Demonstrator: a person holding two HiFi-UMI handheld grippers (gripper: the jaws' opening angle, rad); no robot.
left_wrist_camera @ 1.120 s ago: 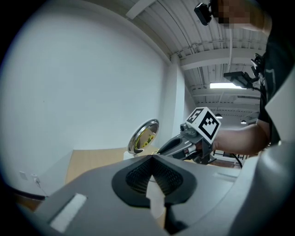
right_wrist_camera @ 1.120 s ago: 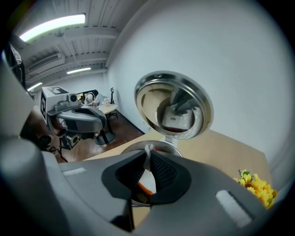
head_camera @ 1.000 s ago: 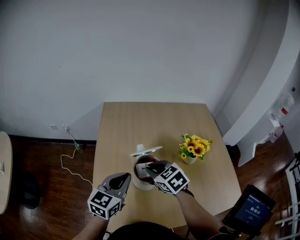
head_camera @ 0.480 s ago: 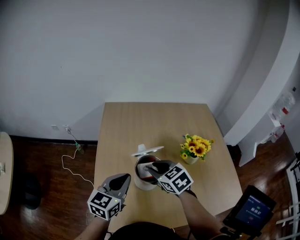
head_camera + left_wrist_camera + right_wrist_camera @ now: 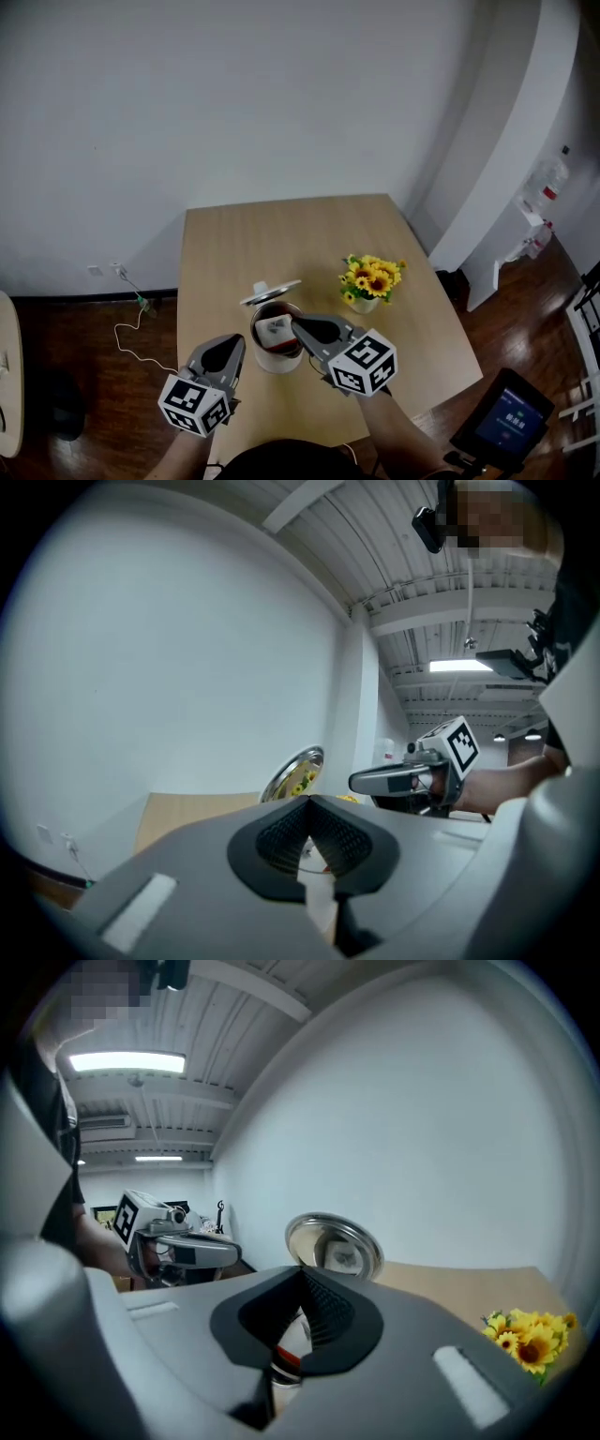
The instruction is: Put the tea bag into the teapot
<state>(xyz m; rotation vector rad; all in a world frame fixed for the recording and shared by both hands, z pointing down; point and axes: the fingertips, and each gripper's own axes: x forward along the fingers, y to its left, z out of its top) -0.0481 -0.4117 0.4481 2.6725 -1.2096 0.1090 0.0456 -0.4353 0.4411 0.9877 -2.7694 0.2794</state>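
Observation:
A white teapot (image 5: pixel 274 354) with a dark inside stands on the wooden table (image 5: pixel 281 234), its metal lid (image 5: pixel 270 292) tipped up at the far side. A white tea bag (image 5: pixel 275 328) lies inside the opening. My right gripper (image 5: pixel 296 324) is shut, its tip at the pot's right rim and nothing seen between the jaws. My left gripper (image 5: pixel 234 341) is shut and empty, just left of the pot. The left gripper view shows the lid (image 5: pixel 295 772) and the right gripper (image 5: pixel 394 780). The right gripper view shows the lid (image 5: pixel 333 1246) and the left gripper (image 5: pixel 187 1252).
A small pot of yellow sunflowers (image 5: pixel 368 281) stands right of the teapot, also seen low right as sunflowers (image 5: pixel 530 1335). A white cable (image 5: pixel 131 328) trails on the dark floor at the left. A device with a lit screen (image 5: pixel 502 422) sits at the lower right.
My right gripper has drawn back from over the pot's opening toward the right, and the tea bag now shows inside. The head camera has shifted; the left gripper has stayed beside the pot.

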